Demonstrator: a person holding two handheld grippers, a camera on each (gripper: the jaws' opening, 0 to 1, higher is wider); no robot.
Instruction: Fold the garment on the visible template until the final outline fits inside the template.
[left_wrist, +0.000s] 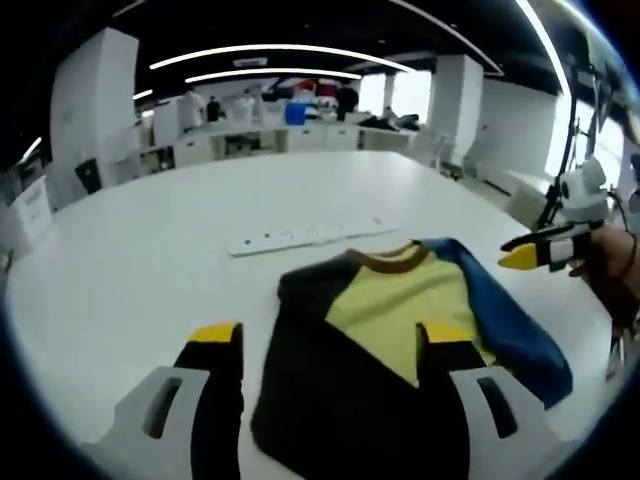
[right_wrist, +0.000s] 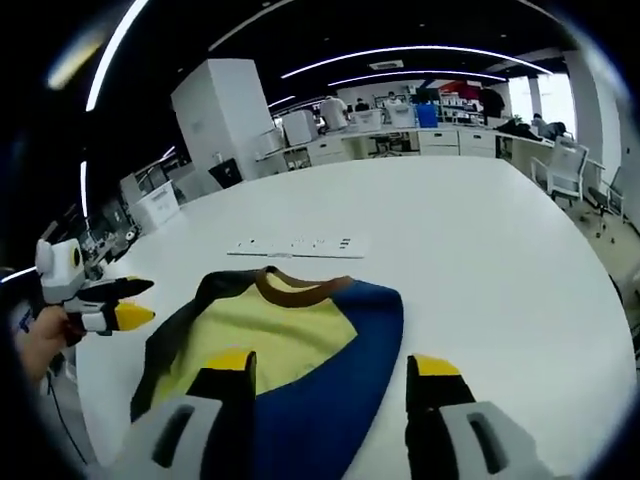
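The garment, a yellow top with a brown collar, one dark sleeve and one blue, lies flat on the white table, collar toward the far side. It looks light, soft and limp, so it should drape and slide easily; the sleeve edges or hem corners seem the best places to pinch. A power strip lies just beyond it. The left gripper and right gripper hover over it, jaws wide apart and empty.

A broad white counter carries a garment lying flat, yellow at the chest with a brown collar, one side dark and the other blue. Just beyond the collar lies a long white strip.
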